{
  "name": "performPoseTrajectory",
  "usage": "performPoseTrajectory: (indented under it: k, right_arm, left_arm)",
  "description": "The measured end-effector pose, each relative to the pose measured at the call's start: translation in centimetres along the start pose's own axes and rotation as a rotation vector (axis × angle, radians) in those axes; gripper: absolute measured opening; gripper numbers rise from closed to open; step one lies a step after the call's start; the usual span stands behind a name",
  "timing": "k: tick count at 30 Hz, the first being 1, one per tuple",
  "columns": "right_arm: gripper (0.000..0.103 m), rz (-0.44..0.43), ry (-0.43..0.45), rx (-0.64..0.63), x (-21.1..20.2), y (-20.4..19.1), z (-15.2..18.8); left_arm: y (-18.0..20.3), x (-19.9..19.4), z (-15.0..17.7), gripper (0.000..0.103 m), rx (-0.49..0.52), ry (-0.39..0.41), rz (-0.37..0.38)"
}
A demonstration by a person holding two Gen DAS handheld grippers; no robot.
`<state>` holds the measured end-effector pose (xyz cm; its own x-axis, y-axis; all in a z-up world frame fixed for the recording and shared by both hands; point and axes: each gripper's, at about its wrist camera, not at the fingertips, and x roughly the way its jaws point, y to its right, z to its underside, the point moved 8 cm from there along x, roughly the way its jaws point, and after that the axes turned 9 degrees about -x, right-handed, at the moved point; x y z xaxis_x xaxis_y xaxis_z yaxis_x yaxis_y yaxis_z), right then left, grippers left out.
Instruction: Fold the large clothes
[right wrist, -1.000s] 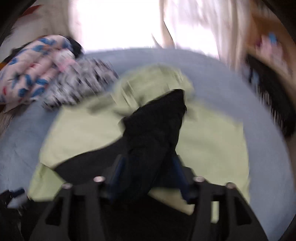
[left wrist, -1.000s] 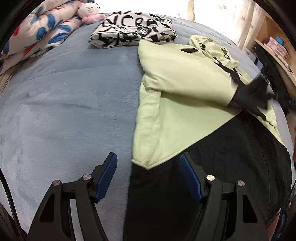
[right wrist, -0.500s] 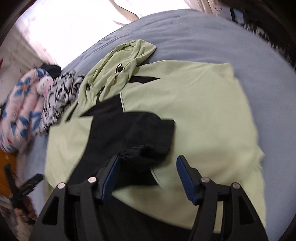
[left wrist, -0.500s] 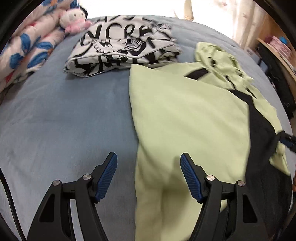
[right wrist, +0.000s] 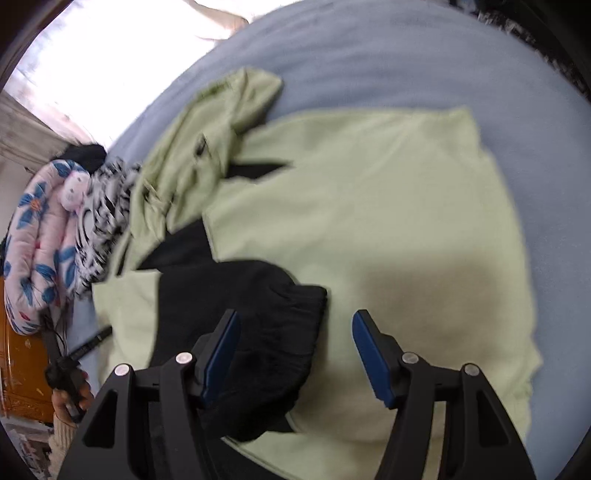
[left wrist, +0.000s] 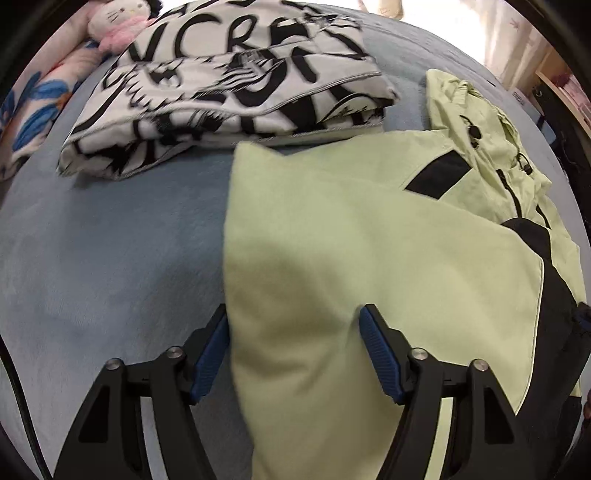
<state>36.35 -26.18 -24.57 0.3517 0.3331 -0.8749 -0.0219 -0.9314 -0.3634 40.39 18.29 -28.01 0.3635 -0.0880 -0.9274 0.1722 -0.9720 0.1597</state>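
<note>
— Blue bedding (left wrist: pixel 92 258) covers the bed, with bright window light behind it; where does the jacket lie?

— Pale green jacket (left wrist: pixel 369 240) with black panels lies flat on the bed; its hood (left wrist: pixel 480 122) is bunched at the far end; a black-and-white printed garment (left wrist: pixel 221 92), folded, touches the jacket's far left corner; beyond that garment sit a pink plush toy (left wrist: pixel 118 26) and a floral quilt (right wrist: pixel 40 236)

— And the grippers?

— Left gripper (left wrist: pixel 295 332) has just been closing, its jaws apart astride the jacket's left edge, pads not pressing; right gripper (right wrist: pixel 293 343) stands apart over the jacket's black cuff (right wrist: pixel 266 332), which lies loose beside its left finger (right wrist: pixel 221 354), not clamped
</note>
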Motion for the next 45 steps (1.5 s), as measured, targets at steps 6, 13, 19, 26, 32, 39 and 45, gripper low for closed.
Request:
performPoseTrajectory:
  k: [6, 13, 19, 26, 32, 39, 45]
  right_arm:
    - [0.013, 0.141, 0.042, -0.272, 0.4, -4.1, -0.2]
    - [0.011, 0.248, 0.337, -0.449, -2.7, -8.2, -4.5]
    - [0.027, 0.298, 0.146, -0.371, 3.5, -4.5, -4.5]
    - [0.045, 0.270, 0.238, -0.290, -3.0, -4.2, -2.9]
    - [0.045, 0.195, 0.265, -0.271, -4.5, -8.6, -0.9]
    - [0.045, 0.058, 0.204, -0.328, 0.3, -16.9, 1.9]
    - [0.045, 0.039, 0.106, -0.349, 5.0, -18.6, 4.2]
  left_arm:
    - [0.9, -0.9, -0.4, 0.004, 0.070, 0.088, -0.035]
    - [-0.8, -3.4, -1.0, 0.004, -0.017, 0.255, 0.022]
    - [-2.1, -0.5, -0.4, 0.011, -0.064, 0.243, 0.020]
    - [-4.4, -4.2, -0.4, 0.028, -0.106, 0.214, -0.007]
    - [-2.1, -9.6, 0.6, 0.034, -0.114, 0.287, 0.035]
    - [6.4, -8.1, 5.7, 0.039, -0.074, 0.272, 0.114]
    - [7.2, -3.5, 8.5, 0.039, -0.035, 0.273, -0.004]
